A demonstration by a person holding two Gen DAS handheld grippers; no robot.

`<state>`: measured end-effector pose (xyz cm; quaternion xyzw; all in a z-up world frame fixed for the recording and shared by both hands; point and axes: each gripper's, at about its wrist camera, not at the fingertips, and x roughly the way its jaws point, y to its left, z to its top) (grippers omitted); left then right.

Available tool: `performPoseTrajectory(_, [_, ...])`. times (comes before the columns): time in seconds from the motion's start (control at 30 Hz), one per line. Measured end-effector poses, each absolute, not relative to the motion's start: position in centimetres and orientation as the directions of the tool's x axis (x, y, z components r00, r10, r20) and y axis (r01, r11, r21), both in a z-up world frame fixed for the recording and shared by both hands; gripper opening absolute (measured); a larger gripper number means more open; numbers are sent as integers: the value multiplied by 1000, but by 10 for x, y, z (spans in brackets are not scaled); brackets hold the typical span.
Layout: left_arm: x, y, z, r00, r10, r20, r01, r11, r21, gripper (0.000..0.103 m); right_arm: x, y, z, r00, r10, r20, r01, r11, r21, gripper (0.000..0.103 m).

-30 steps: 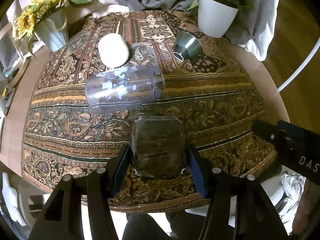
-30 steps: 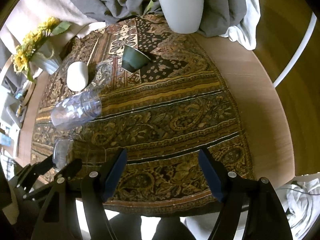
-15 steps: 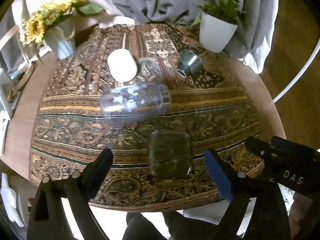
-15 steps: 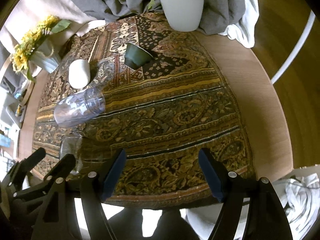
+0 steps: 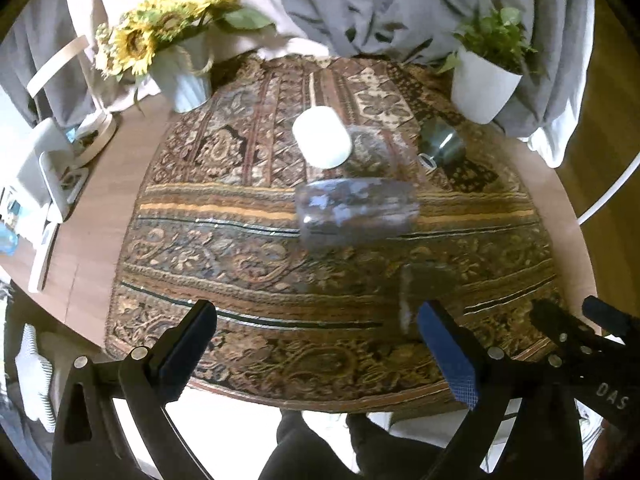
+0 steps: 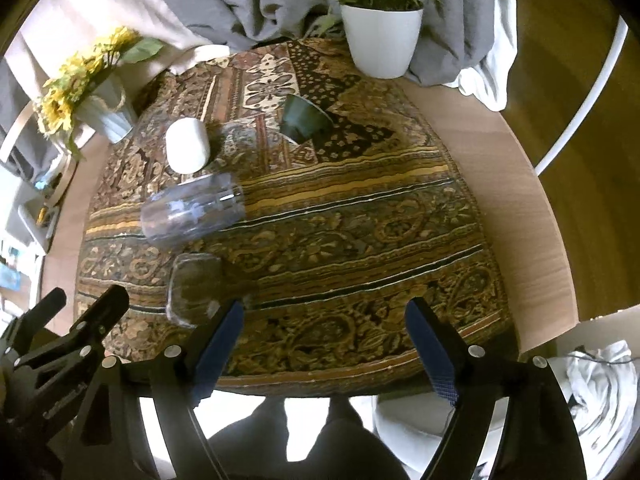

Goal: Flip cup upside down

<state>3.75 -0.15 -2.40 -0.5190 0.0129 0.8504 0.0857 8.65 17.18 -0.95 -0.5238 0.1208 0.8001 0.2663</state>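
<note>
Released since a second ago, the square glass cup (image 6: 194, 290) apparently stands inverted; both tools gape empty, and the left tool (image 5: 316, 344) could clip it.

table (image 6: 516, 184): round, wooden
patterned cloth (image 6: 360, 240): covers its middle
sunflower vase (image 6: 108, 114): ten o'clock
potted plant (image 6: 380, 40): one o'clock

I hold my left gripper (image 5: 316, 344) and right gripper (image 6: 324, 332) side by side at the surface's near edge, both with fingers spread wide, gripping nothing.
</note>
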Motion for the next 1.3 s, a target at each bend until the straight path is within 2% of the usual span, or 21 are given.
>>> performPoseTrajectory(0.4, [30, -19, -31, -432, 86, -898, -158, -987, -19, 103, 75, 150, -14, -308, 299, -903, -536, -839, -95, 84])
performPoseTrajectory(1.3, [22, -27, -30, -440, 83, -894, -167, -986, -10, 103, 66, 140, -14, -324, 306, -895, -538, -838, -92, 84])
